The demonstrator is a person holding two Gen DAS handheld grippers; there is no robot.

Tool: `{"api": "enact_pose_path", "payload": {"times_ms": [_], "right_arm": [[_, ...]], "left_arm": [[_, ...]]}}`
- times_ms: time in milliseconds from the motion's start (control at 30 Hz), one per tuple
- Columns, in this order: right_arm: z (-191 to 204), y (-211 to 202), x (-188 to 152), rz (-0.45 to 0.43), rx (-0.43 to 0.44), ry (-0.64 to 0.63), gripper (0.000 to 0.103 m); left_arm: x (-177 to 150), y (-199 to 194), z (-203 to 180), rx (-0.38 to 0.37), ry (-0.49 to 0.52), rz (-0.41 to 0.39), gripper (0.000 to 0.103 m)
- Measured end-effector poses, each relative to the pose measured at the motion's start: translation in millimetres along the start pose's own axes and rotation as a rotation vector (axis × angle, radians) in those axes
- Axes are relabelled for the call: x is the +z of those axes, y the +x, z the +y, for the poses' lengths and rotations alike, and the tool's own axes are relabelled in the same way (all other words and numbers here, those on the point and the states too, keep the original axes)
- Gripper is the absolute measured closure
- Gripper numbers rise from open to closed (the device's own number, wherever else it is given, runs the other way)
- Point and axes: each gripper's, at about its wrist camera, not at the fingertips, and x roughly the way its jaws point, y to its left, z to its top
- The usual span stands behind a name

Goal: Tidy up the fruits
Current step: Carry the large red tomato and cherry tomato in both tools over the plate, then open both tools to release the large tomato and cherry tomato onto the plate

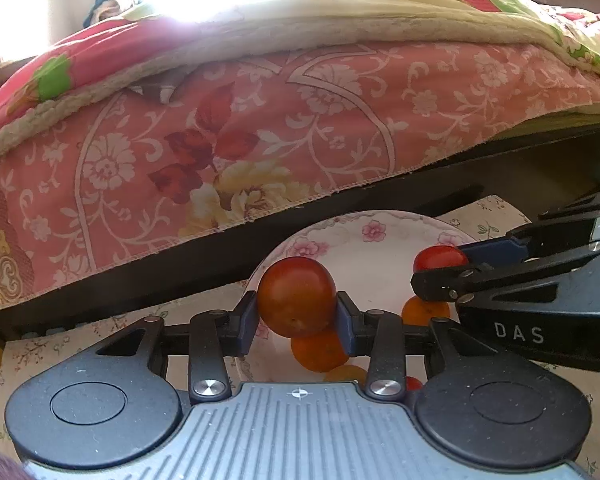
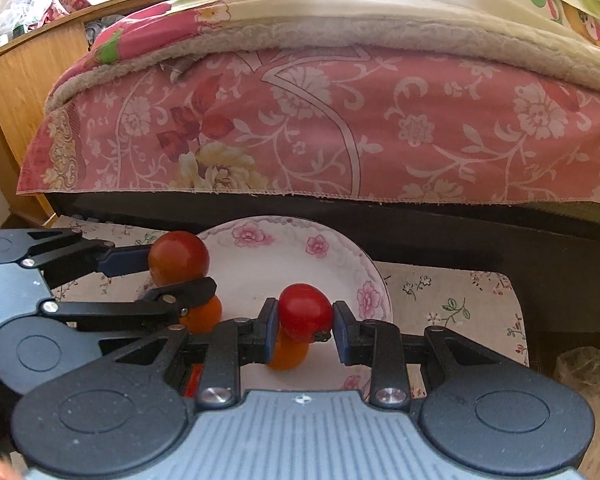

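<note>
My left gripper (image 1: 297, 317) is shut on a dark red-orange tomato (image 1: 296, 296), held above a white floral plate (image 1: 364, 252). My right gripper (image 2: 305, 330) is shut on a bright red cherry tomato (image 2: 305, 312) over the same plate (image 2: 284, 256). Each gripper shows in the other's view: the right one with its red tomato (image 1: 440, 258), the left one with its tomato (image 2: 178, 256). Orange tomatoes (image 1: 320, 352) (image 1: 424, 312) lie on the plate under the grippers, partly hidden; they also show in the right wrist view (image 2: 204, 314) (image 2: 288, 354).
The plate sits on a small table with a floral cloth (image 2: 452, 304). A bed with a pink floral sheet (image 2: 340, 128) and dark frame stands right behind it. A wooden headboard (image 2: 24, 76) is at the left. A crumpled clear bag (image 2: 584, 376) lies at the right.
</note>
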Motion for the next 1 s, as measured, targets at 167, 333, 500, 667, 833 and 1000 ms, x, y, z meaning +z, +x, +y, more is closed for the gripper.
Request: {"api": "enact_pose_path", "payload": {"times_ms": [167, 333, 500, 667, 833, 1000], "right_arm": [[0.7, 3.0, 0.0, -0.003, -0.003, 0.003, 0.069], [-0.2, 4.2, -0.2, -0.005, -0.004, 0.009, 0.069], [-2.0, 3.8, 0.5, -0.010, -0.010, 0.015, 0.069], [-3.0, 3.8, 0.7, -0.013, -0.008, 0.023, 0.068], [-3.8, -2.2, 2.0, -0.027, -0.014, 0.027, 0.067], [-1.6, -18.6, 6.4, -0.050, -0.015, 0.026, 0.065]], "left_arm": [[-0.2, 1.2, 2.2, 0.004, -0.003, -0.002, 0.054], [-0.5, 1.1, 3.3, 0.009, -0.008, -0.006, 0.052], [-0.8, 0.7, 3.0, 0.006, -0.011, -0.010, 0.051], [-1.0, -0.4, 3.8, 0.008, -0.011, -0.013, 0.049], [3.2, -12.7, 4.9, 0.010, -0.014, -0.033, 0.045], [10.6, -33.3, 5.7, 0.014, -0.021, -0.055, 0.044]]}}
